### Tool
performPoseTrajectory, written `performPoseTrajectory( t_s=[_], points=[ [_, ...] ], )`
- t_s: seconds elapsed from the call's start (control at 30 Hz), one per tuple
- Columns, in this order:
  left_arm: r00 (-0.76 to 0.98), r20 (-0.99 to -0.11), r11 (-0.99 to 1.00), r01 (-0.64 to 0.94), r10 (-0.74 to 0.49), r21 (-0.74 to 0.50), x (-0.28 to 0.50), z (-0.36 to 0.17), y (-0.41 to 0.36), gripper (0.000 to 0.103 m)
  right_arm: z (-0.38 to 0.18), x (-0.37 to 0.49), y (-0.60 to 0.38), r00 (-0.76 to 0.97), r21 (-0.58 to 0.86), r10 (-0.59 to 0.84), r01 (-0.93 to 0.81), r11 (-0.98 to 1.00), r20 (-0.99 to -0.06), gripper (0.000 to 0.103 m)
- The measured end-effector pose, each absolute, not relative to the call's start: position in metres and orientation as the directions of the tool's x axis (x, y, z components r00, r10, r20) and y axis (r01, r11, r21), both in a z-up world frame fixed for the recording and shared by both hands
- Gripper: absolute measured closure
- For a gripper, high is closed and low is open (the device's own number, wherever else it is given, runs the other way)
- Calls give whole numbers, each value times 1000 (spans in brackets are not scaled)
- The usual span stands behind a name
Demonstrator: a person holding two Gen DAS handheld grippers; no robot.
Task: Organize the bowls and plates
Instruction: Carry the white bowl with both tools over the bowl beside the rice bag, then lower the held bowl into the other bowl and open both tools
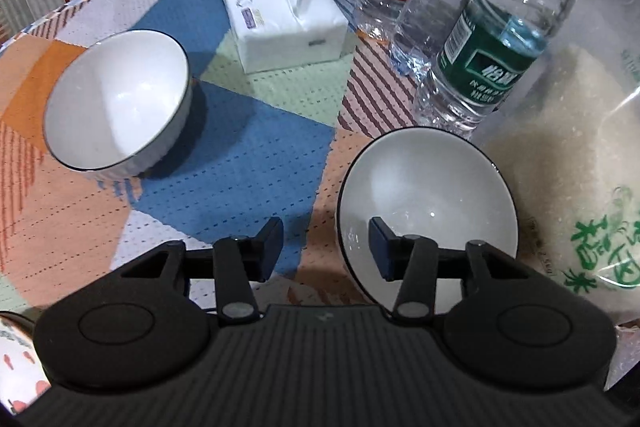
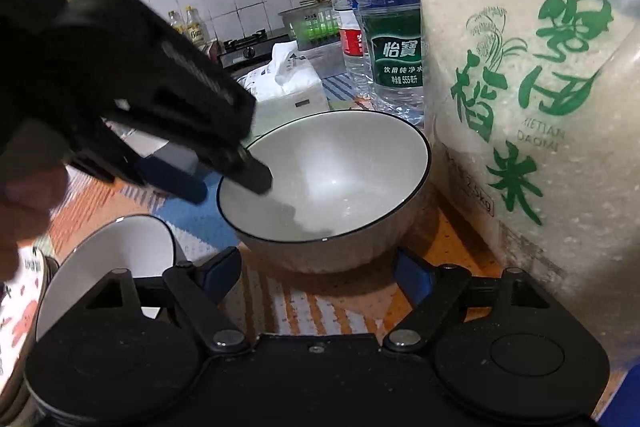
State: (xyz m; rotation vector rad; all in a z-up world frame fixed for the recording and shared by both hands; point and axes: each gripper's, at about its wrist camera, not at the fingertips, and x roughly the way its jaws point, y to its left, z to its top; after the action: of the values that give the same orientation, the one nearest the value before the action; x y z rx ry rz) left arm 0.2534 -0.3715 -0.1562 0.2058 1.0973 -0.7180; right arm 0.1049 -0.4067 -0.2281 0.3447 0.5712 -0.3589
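left tool [image 1: 326,247] spread wide, straddling the near rim of the bowl [image 1: 428,203] beside the rice bag [image 1: 568,155] on the tabletop, one finger inside; right tool [image 2: 318,275] open just short.

1. Bowls [image 1: 116,103] [image 1: 428,203]: white inside, thin black rims.
2. Tablecloth [image 1: 240,147]: patchwork of blue, orange, pale green and red-striped blocks.
3. Bottles [image 1: 484,63]: clear, with green, blue and red labels.
4. Rice bag [image 2: 532,107]: translucent, green lettering.
5. Tissue pack [image 1: 280,19]: white.
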Motion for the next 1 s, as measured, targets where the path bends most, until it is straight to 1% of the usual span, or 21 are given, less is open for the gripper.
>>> performPoseTrajectory(
  t_s=[0.03,0.1,0.13,0.17,0.2,0.27,0.5,0.63,0.8,1.0],
  points=[
    [261,-867,759,625,-424,-183,253,-158,-373,62,-229,106,-410,782,230,-228,426,875,-581,17],
    [257,-866,753,631,-430,-186,252,-160,-376,77,-230,109,-413,788,256,-221,430,866,-575,16],
    [252,-866,750,633,-433,-191,252,-161,-377,81,-230,111,-413,787,254,-221,429,867,-577,16],
    [245,-868,750,631,-432,-196,253,-162,-378,91,-230,113,-413,784,246,-223,429,869,-579,16],
    [230,-871,752,624,-434,-210,253,-163,-378,95,-230,116,-412,782,239,-228,431,870,-580,15],
    [222,-872,758,612,-437,-224,254,-163,-376,95,-231,118,-412,784,243,-231,434,867,-576,13],
    [213,-868,750,618,-449,-237,249,-149,-369,94,-225,124,-415,777,249,-214,428,869,-592,13],
    [212,-863,749,615,-460,-248,244,-134,-359,94,-214,119,-406,784,211,-226,411,887,-577,13],
    [204,-856,756,592,-476,-279,238,-110,-336,94,-193,111,-394,808,157,-208,345,925,-551,13],
    [217,-841,763,572,-496,-302,228,-86,-299,94,-166,98,-373,837,72,-145,215,974,-528,12]
  ],
)
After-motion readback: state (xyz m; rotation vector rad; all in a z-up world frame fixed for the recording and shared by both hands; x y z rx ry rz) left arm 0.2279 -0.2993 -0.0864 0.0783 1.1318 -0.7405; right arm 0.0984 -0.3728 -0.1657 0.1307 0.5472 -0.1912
